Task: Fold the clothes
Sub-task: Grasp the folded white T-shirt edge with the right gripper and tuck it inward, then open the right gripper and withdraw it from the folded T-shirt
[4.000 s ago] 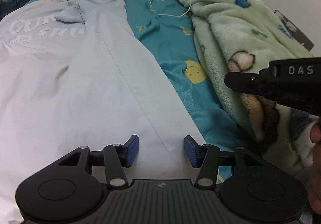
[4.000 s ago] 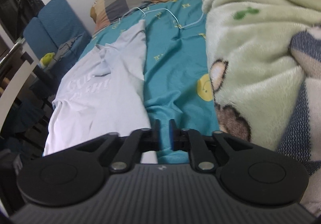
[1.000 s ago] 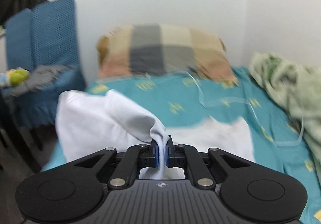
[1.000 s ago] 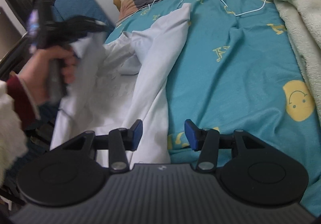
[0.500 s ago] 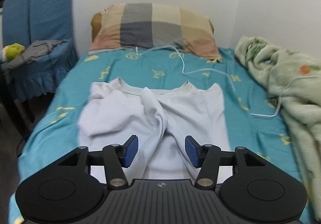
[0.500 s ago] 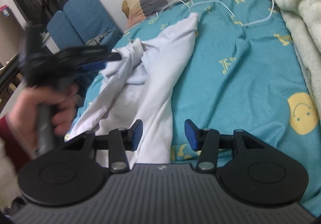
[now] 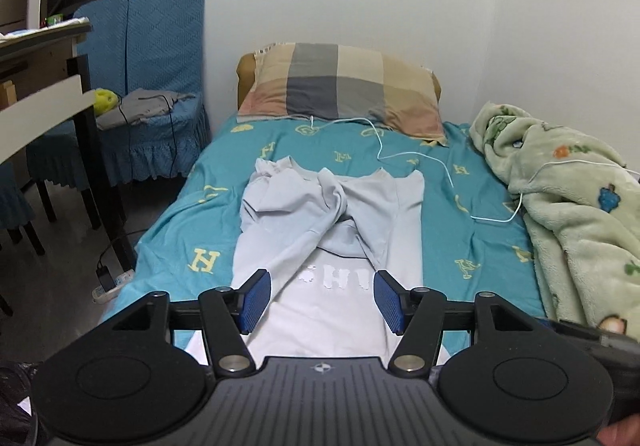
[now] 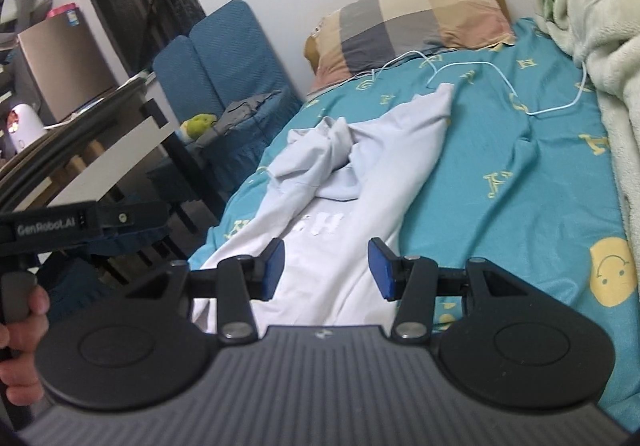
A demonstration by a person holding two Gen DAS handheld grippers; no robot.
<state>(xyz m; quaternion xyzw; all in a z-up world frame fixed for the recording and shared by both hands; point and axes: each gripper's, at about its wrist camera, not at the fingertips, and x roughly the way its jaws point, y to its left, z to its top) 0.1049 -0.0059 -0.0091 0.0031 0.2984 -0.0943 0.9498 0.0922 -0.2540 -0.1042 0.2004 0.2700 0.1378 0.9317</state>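
Observation:
A pale grey T-shirt (image 7: 336,230) with white lettering lies lengthwise on the teal bed sheet (image 7: 472,246), both sides and sleeves folded inward over its middle. It also shows in the right wrist view (image 8: 360,182). My left gripper (image 7: 322,300) is open and empty, held above the shirt's lower part. My right gripper (image 8: 326,268) is open and empty, above the shirt's near end. The left gripper's body (image 8: 88,224) shows at the left of the right wrist view, held in a hand.
A checked pillow (image 7: 340,86) lies at the head of the bed. A green fleece blanket (image 7: 576,214) is heaped along the right side. A white cable (image 7: 420,158) runs across the sheet. Blue chairs (image 7: 152,94) and a desk (image 7: 44,86) stand left of the bed.
My left gripper carried the shirt's left side inward, let it go and opened, then drew back. The shirt now lies folded narrow. My right gripper stayed open and pulled back a little.

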